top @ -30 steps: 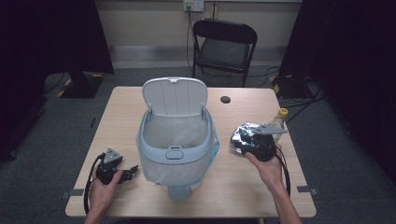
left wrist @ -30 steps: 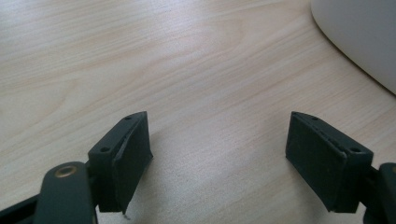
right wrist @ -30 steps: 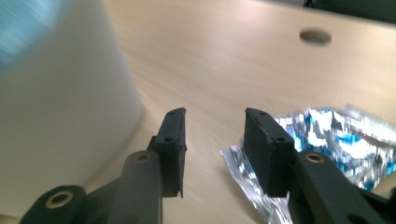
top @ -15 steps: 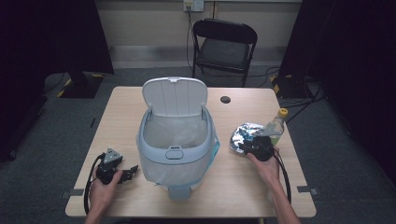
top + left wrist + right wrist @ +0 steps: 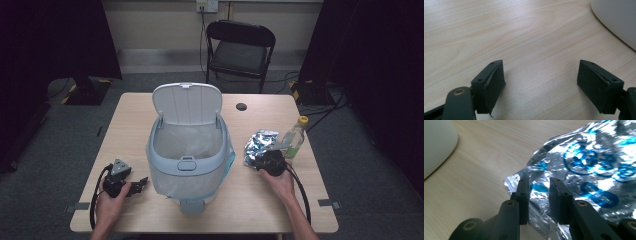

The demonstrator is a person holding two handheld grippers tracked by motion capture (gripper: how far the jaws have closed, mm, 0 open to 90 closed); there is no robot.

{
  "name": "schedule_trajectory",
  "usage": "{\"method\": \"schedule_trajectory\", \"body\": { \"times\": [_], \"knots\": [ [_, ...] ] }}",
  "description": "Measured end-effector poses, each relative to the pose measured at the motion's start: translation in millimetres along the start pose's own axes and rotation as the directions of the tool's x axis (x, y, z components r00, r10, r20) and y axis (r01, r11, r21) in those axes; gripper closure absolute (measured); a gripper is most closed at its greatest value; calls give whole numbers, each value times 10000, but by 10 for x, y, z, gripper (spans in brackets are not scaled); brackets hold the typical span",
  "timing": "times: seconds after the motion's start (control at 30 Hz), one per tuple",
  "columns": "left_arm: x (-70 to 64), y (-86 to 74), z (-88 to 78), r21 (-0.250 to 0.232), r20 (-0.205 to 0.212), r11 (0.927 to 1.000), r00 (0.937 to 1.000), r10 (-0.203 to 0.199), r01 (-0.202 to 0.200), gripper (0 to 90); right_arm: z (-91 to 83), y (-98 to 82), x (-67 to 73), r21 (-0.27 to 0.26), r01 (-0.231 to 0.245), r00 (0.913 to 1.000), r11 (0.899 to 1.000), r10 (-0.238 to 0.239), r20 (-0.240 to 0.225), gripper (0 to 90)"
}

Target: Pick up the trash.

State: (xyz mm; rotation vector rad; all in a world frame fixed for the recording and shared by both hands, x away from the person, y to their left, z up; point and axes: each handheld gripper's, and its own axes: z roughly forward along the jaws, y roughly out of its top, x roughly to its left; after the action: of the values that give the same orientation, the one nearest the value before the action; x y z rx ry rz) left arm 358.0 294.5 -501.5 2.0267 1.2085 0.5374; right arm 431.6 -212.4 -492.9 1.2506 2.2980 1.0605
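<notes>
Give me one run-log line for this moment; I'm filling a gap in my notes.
left gripper: open, over bare table | right gripper: fingers narrowed around foil bag edge | bin: lid up | bottle: upright beside bag

Foil bag (image 5: 584, 170) cropped at frame edge

Crumpled foil bag, bottle and lidded bin on the table.
Silver foil bag (image 5: 260, 145) with blue print lies flat right of the pale blue bin (image 5: 188, 165), whose lid stands open; a clear bottle (image 5: 294, 138) with yellow cap stands upright just beside the bag.
</notes>
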Motion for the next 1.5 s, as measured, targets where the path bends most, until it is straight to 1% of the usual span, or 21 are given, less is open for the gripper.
{"method": "schedule_trajectory", "body": {
  "times": [0.1, 0.2, 0.3, 0.43, 0.47, 0.57, 0.6, 0.63, 0.67, 0.8, 0.87, 0.93, 0.97, 1.03, 1.07, 1.1, 1.17, 1.23, 1.27, 1.43, 1.5],
  "knots": [
    [0, 0, 0, 1, 0, 10000, 10000, 1, -1, 214, 13, -7, 79, -64, 45, 9994, 10000, -47, -356, 709],
    [1, 0, -1, 14, 0, 10000, 10000, 17, -17, 214, 16, -1, 154, 34, 244, 9983, 9997, -241, -522, 723],
    [1, 0, -1, 13, -1, 10000, 10000, 17, -17, 214, -1, -13, 216, 115, 421, 9974, 9990, -414, -597, 722],
    [1, 0, -1, 14, -1, 10000, 10000, 17, -17, 214, -61, -57, 281, 266, 458, 9963, 9986, -437, -746, 723],
    [1, 0, -1, 14, 0, 10000, 10000, 16, -16, 214, -70, -71, 301, 208, 476, 9953, 9986, -457, -855, 722],
    [1, 0, -1, 15, -2, 10000, 10000, 19, -19, 214, -113, -95, 352, 385, 597, 9940, 9975, -559, -937, 722],
    [0, 0, 0, 0, -1, 10000, 10000, 0, 0, 214, -129, -100, 356, 459, 541, 9942, 9975, -496, -954, 703],
    [1, 0, -1, 13, -2, 10000, 10000, 15, -15, 214, -145, -103, 346, 493, 490, 9946, 9976, -442, -937, 682],
    [1, 0, -1, 15, 0, 10000, 10000, 18, -18, 214, -175, -107, 322, 348, 303, 9962, 9989, -273, -833, 681],
    [0, 0, 0, 1, -1, 10000, 10000, 0, 0, 214, -372, -76, 181, -436, -265, 9981, 9987, 240, -562, 686],
    [3, 1, -1, 21, -2, 10000, 10000, 51, -51, 214, -442, -70, 126, -563, -449, 9986, 9974, 432, -315, 688],
    [1, 0, -1, 16, -3, 10000, 10000, 19, -19, 214, -511, -69, 36, -717, -606, 9981, 9956, 613, 74, 692],
    [1, 0, -1, 16, -3, 10000, 10000, 19, -19, 214, -511, -69, 36, -717, -606, 9981, 9956, 613, 74, 692],
    [1, 0, -1, 16, -1, 10000, 10000, 17, -17, 214, -572, -78, -52, -855, -796, 9960, 9932, 828, 339, 679],
    [1, 0, -1, 16, 0, 10000, 10000, 17, -17, 214, -588, -91, -91, -898, -909, 9950, 9918, 942, 339, 664],
    [2, 1, -1, 7, -1, 10000, 10000, 31, -31, 214, -588, -101, -109, -879, -902, 9950, 9920, 935, 338, 661],
    [0, 0, 0, 5, 0, 10000, 10000, 3, -3, 214, -572, -131, -148, -741, -944, 9933, 9928, 989, 592, 648],
    [2, 1, -1, 18, 6, 10000, 10000, 31, -31, 214, -562, -142, -167, -714, -981, 9926, 9926, 1028, 650, 648],
    [0, 0, 0, 3, 0, 10000, 10000, 1, -1, 214, -515, -172, -219, -547, -1135, 9900, 9920, 1176, 784, 637],
    [1, 1, 0, 9, 5, 10000, 10000, 15, -15, 214, -398, -189, -269, -314, -1195, 9900, 9923, 1215, 719, 592],
    [1, 1, -1, 18, -2, 10000, 10000, 19, -19, 214, -356, -194, -283, -217, -1178, 9894, 9928, 1192, 824, 592]
  ]
}}
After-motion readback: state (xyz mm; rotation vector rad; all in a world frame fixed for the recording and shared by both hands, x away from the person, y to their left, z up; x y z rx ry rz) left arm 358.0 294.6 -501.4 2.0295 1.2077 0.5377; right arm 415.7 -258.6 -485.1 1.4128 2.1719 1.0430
